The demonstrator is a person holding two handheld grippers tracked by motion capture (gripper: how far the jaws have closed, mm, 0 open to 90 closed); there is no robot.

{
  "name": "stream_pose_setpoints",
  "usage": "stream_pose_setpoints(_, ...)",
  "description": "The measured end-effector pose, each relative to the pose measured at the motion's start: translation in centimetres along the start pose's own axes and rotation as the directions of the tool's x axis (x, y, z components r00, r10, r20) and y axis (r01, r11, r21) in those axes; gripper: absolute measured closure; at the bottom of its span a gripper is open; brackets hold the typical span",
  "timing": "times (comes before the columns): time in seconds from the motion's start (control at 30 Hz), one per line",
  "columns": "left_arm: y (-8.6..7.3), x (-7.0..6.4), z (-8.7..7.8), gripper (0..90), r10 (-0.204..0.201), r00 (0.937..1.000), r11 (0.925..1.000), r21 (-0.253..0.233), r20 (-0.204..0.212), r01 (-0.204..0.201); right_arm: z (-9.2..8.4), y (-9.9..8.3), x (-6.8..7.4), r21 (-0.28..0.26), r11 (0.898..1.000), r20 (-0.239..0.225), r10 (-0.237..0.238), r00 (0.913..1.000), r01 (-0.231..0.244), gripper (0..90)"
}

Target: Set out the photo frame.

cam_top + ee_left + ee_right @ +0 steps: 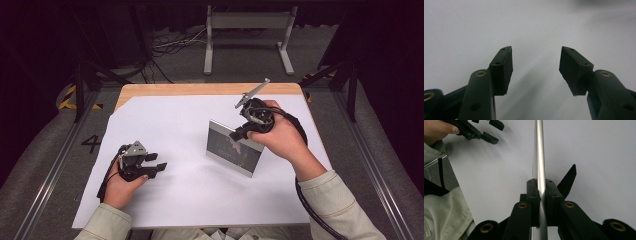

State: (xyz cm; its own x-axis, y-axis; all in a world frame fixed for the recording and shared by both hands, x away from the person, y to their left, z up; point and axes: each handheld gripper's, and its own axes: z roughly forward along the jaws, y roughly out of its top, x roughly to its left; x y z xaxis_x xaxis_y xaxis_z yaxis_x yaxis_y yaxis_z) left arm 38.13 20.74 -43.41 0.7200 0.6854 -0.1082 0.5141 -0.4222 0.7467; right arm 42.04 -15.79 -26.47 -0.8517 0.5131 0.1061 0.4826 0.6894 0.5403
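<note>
Nearest, the left gripper (156,169) is held low over the white sheet (175,200) on the table (150,90), its jaws spread with nothing between them, apparently set aside so that the work is left to the other hand. Farther off, the right gripper (541,202) is pinched on the top edge of a picture frame (235,148), which is kept upright on the sheet, likely for standing it. The frame is thin, silver-edged and glazed, with a dark prop (567,180) seen just beside the jaws.
</note>
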Motion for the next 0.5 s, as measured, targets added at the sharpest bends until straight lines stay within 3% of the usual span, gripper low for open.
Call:
stream_pose_setpoints(0.1,-0.2,0.2,-0.2,43.1,-0.001,0.9999,1.0000,0.003,-0.017,0.001,0.0,0.3,-0.1,0.005,1.000,0.006,-0.030,0.9995,0.030,84.1)
stream_pose_setpoints(0.13,-0.3,0.3,-0.2,42.0,0.003,0.9998,1.0000,0.005,-0.021,-0.003,0.1,0.6,-0.2,0.002,0.998,0.013,-0.065,0.9978,0.065,84.0)
stream_pose_setpoints(0.27,-0.6,0.4,-0.4,39.1,0.000,0.9991,1.0000,0.009,-0.042,0.001,0.1,1.0,-0.5,0.000,0.996,0.019,-0.090,0.9958,0.090,84.1)
stream_pose_setpoints(0.4,-0.6,0.6,-0.4,37.2,-0.014,0.9985,0.9999,0.001,-0.053,0.014,0.2,1.4,-0.9,0.001,0.994,-0.002,-0.107,0.9943,0.107,84.1)
stream_pose_setpoints(0.5,-0.6,0.7,-0.4,36.6,-0.018,0.9985,0.9998,-0.003,-0.052,0.018,0.4,1.7,-1.2,0.004,0.988,-0.016,-0.157,0.9875,0.157,84.1)
